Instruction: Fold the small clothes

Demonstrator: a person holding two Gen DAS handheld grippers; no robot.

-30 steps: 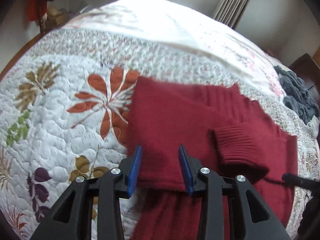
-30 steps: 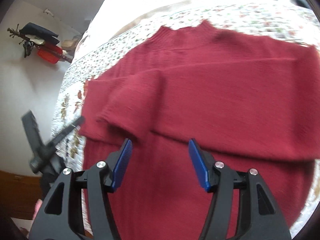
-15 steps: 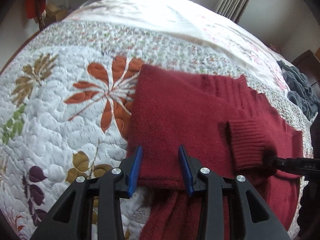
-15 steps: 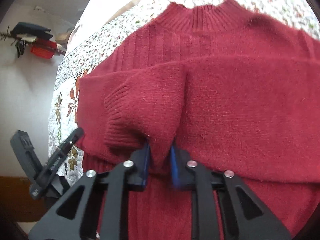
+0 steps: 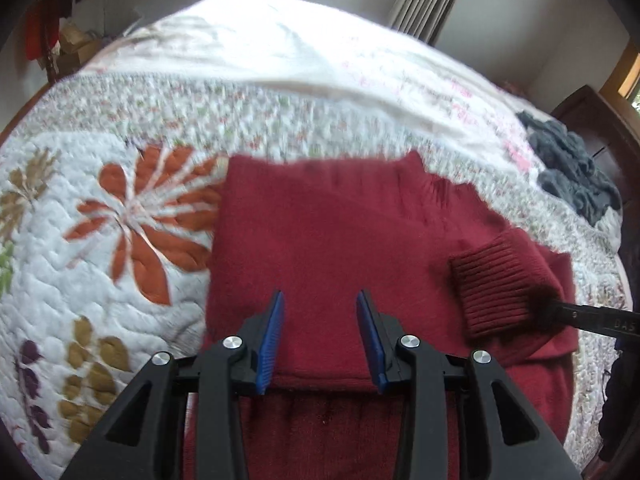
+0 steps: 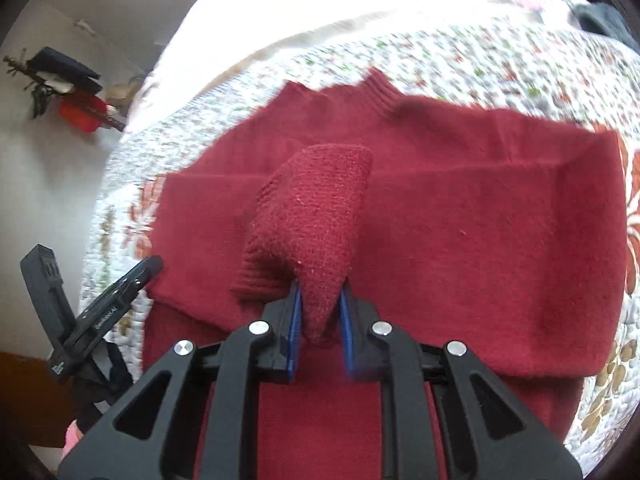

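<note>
In your left wrist view, your left gripper (image 5: 320,336) hangs with its blue pads spread apart, nothing between them, just above the near edge of the folded part of the red sweater (image 5: 320,240). The sweater lies on the bed quilt (image 5: 100,280), its ribbed collar (image 5: 416,176) at the far side. To the left of the sweater the quilt shows a large orange flower print (image 5: 148,220). At the right, the ribbed sleeve cuff (image 5: 500,292) stands raised off the sweater body, and the dark tip of your right gripper (image 5: 560,312) meets it from the right edge of the view. A grey garment (image 5: 572,172) lies bunched at the far right of the bed, well apart from the sweater. A curtain (image 5: 432,0) hangs beyond the bed.

In your right wrist view, your right gripper (image 6: 320,328) is clamped on the sleeve cuff (image 6: 316,224), the knit pinched between the blue pads and bulging up and away from them over the sweater (image 6: 500,220) body. The sweater spreads across the quilt (image 6: 460,52), collar (image 6: 380,92) at the far side. Your left gripper (image 6: 120,292) shows at the left, near the sweater's left edge; from here you cannot tell how its jaws stand. On the far left wall, dark and red items (image 6: 68,88) hang together.
</note>
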